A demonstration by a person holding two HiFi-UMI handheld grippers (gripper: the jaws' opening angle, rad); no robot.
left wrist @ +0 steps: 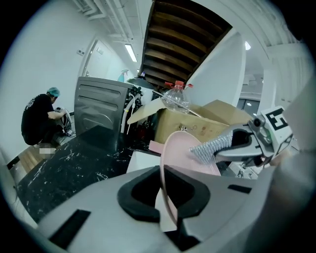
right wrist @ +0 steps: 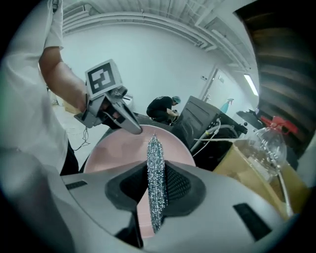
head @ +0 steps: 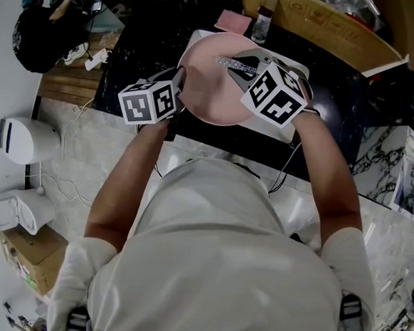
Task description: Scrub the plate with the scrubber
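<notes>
Two grippers meet above the dark worktop [head: 340,100], toward its near edge. The left gripper [left wrist: 165,200] is clamped on the rim of the pink plate [head: 206,90], holding it tilted in the air. The right gripper [right wrist: 157,197] pinches the silvery scrubber [right wrist: 154,163], whose tip is at the plate's face.

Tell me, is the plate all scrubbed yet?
Not yet. Done: the left gripper clamps the pink plate by its rim, the right gripper pinches the silvery scrubber. Now the scrubber sits at the plate's face. Scrubbing remains; I can't tell how clean it is.
</notes>
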